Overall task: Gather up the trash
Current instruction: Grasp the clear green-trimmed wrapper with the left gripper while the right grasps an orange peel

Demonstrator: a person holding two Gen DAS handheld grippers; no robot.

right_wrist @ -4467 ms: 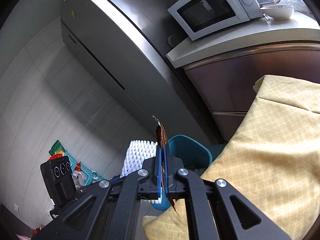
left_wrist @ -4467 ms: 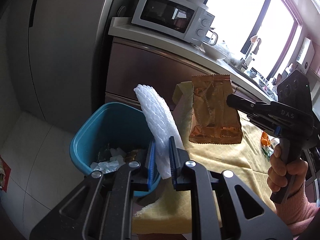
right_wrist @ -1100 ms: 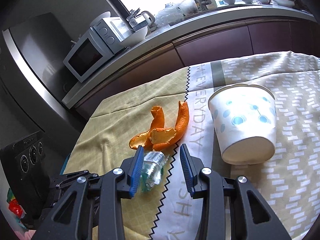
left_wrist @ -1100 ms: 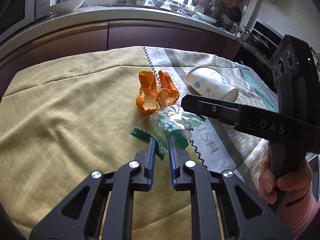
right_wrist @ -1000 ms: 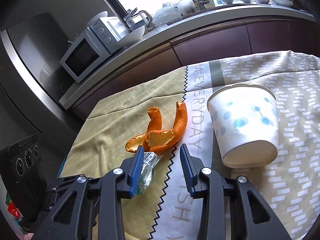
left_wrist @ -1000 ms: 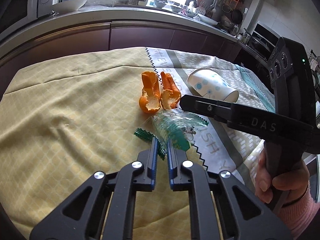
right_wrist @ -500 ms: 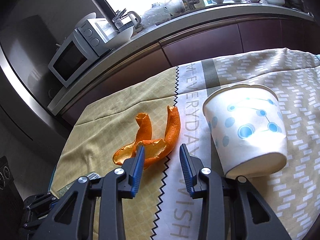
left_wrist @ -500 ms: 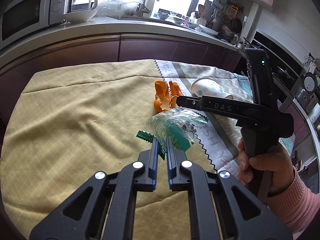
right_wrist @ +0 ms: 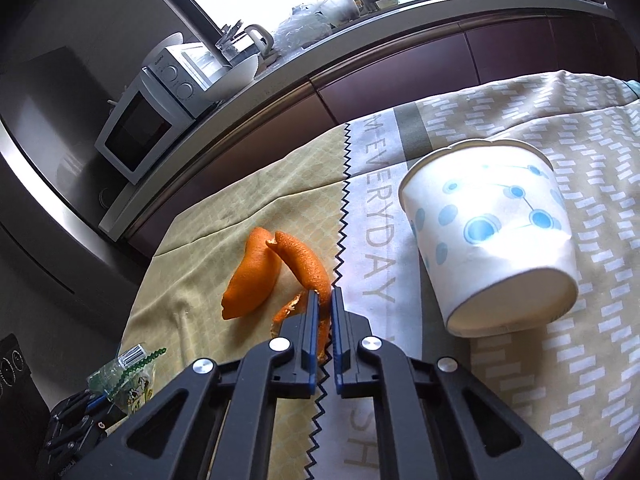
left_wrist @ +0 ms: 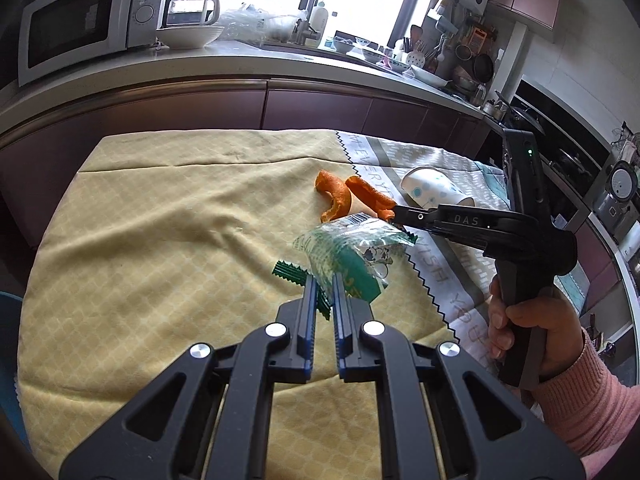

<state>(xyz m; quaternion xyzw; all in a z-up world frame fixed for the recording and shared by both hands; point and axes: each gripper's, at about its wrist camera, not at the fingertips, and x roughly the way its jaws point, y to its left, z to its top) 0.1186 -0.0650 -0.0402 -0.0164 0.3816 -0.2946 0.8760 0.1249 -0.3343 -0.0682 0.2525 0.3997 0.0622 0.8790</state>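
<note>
My left gripper (left_wrist: 324, 280) is shut on a green and clear plastic wrapper (left_wrist: 348, 252) and holds it above the yellow tablecloth (left_wrist: 160, 220). The wrapper also shows at the lower left of the right wrist view (right_wrist: 124, 380). My right gripper (right_wrist: 324, 300) is shut on the near end of an orange peel (right_wrist: 276, 272) that lies on the cloth. In the left wrist view the right gripper (left_wrist: 394, 214) reaches in from the right and pinches the peel (left_wrist: 348, 198). A white paper cup with blue dots (right_wrist: 496, 232) lies on its side right of the peel.
The table stands before a kitchen counter with a microwave (left_wrist: 80, 20), a bowl (left_wrist: 190, 36) and a kettle. A grey patterned cloth (right_wrist: 580, 320) covers the table's right part. A blue bin's rim (left_wrist: 8, 320) shows at the far left.
My left gripper has lifted the wrapper off the cloth and drawn back. My right gripper has moved onto the orange peel and closed from open to shut on it.
</note>
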